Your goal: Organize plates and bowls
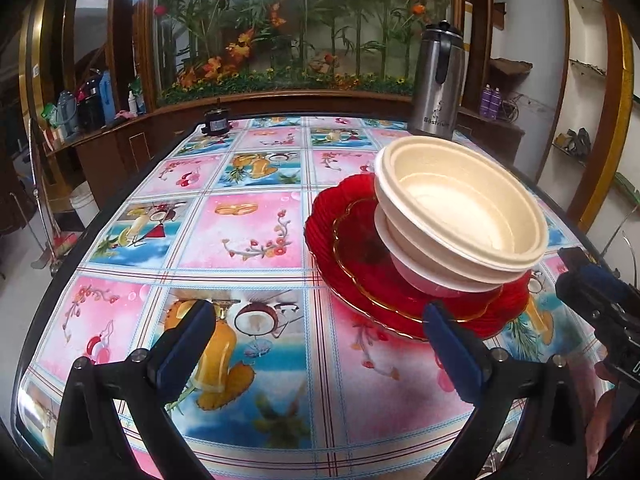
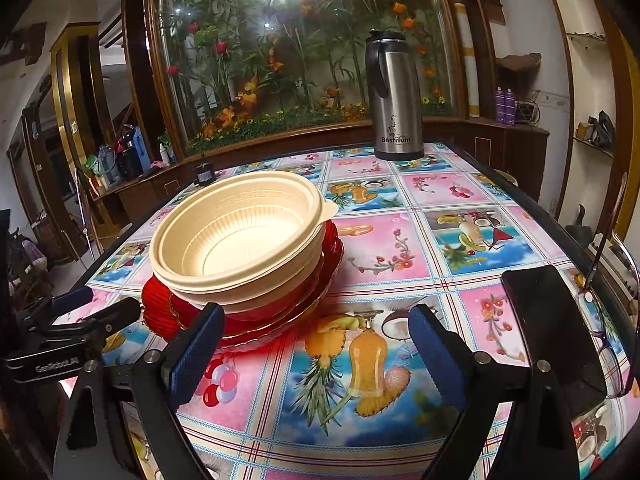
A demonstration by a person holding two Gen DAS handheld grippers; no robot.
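Observation:
Two cream bowls (image 1: pixel 460 216) are nested, tilted, on stacked red glass plates (image 1: pixel 360 256) on the patterned table. In the right wrist view the bowls (image 2: pixel 240 240) and red plates (image 2: pixel 280 320) sit left of centre. My left gripper (image 1: pixel 320 348) is open and empty, just in front and left of the plates. My right gripper (image 2: pixel 316 352) is open and empty, in front and right of the stack. The right gripper also shows at the right edge of the left wrist view (image 1: pixel 596 300). The left gripper shows at the left edge of the right wrist view (image 2: pixel 72 320).
A steel thermos (image 2: pixel 394 100) stands at the table's far edge. A black phone (image 2: pixel 552 332) and glasses (image 2: pixel 612 320) lie at the right edge. A small dark object (image 1: pixel 216 120) sits at the far left corner. The table (image 1: pixel 240 232) has a dark rim.

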